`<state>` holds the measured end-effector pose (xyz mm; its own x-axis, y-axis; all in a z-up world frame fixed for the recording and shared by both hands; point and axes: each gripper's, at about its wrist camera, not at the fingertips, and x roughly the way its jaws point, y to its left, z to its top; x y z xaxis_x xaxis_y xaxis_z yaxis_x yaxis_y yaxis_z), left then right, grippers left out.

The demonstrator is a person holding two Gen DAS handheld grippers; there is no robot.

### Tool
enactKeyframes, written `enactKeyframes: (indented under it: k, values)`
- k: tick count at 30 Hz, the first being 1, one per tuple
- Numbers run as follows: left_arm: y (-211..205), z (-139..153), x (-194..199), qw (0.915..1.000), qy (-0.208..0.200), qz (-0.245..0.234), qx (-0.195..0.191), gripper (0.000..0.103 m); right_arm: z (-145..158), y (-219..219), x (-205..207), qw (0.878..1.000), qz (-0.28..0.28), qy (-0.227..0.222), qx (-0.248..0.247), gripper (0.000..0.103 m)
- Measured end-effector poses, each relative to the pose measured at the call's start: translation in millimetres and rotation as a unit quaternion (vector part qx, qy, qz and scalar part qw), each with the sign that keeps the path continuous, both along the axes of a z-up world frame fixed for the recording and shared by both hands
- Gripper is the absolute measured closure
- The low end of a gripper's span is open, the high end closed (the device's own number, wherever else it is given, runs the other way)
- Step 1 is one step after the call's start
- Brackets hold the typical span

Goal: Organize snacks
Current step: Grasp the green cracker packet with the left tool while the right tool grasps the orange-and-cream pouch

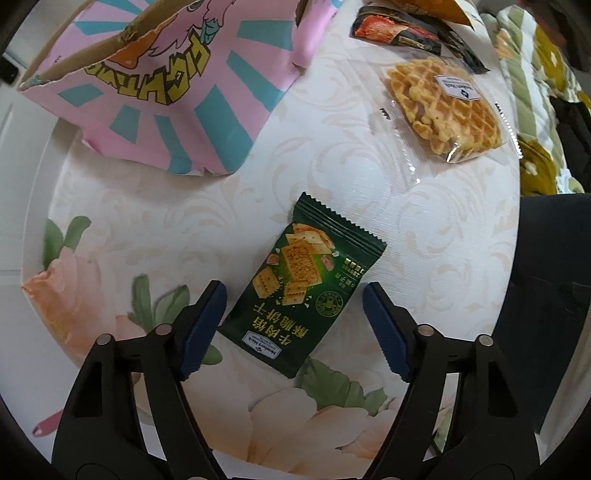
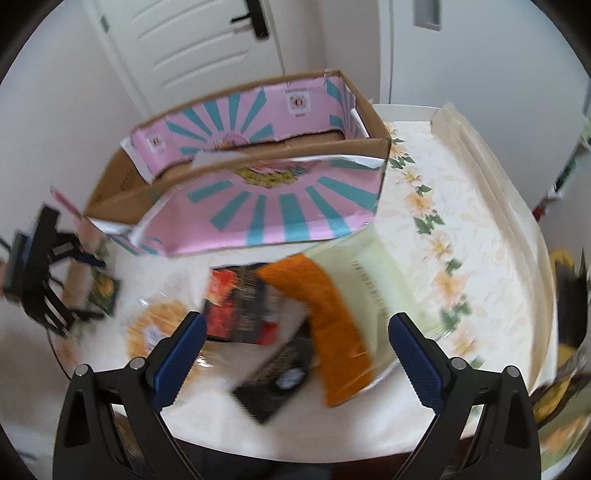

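Note:
A dark green cracker packet lies flat on the flowered tablecloth. My left gripper points down over it with one blue pad on each side of its lower half; small gaps show, so it is open. The right wrist view shows that gripper at the far left beside the green packet. My right gripper hangs open above a blurred pile: a red-black packet, an orange packet and a black packet. A pink and teal cardboard box stands open behind them.
A clear waffle packet lies right of the box, with the red-black packet beyond it. A pale green packet sits under the orange one. A white door is behind the table. Dark cloth borders the table's right edge.

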<state>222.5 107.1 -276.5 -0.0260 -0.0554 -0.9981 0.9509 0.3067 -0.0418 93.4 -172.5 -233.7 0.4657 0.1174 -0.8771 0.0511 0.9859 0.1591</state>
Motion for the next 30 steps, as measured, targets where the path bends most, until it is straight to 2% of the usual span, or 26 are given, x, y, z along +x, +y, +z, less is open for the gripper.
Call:
enactKeyframes:
  k: [5, 9, 16, 17, 19, 22, 30]
  values:
    - [0.1, -1.3, -8.7, 0.9998, 0.006, -0.018, 0.001, 0.04, -16.5, -18.5, 13.1, 0.998, 0.043, 0.028, -0.031, 0.005]
    - [-6.6, 2.3, -14.3, 0.9994, 0.005, -0.033, 0.009, 0.048, -31.0, -26.9, 21.7, 0.996, 0.065, 0.052, -0.029, 0.005]
    - [-11.7, 2.7, -13.5, 0.9993, -0.005, -0.031, 0.019, 0.053, -45.4, -37.2, 32.8, 0.993, 0.088, 0.072, -0.008, 0.006]
    - [-12.0, 3.6, -13.3, 0.9994, -0.006, -0.029, 0.019, 0.054, -46.6, -36.9, 34.2, 0.993, 0.094, 0.073, -0.005, 0.007]
    - [-12.1, 6.0, -14.9, 0.9995, -0.008, -0.024, 0.018, 0.054, -48.8, -37.8, 37.8, 0.991, 0.109, 0.075, -0.003, 0.025]
    - [-11.5, 10.4, -18.5, 0.9997, -0.013, -0.012, 0.016, 0.055, -51.4, -39.9, 44.2, 0.989, 0.124, 0.081, -0.008, 0.04]
    - [-11.0, 34.6, -22.2, 0.9994, -0.016, 0.03, -0.001, 0.056, -45.6, -36.5, 45.6, 0.988, 0.139, 0.069, -0.018, 0.046]
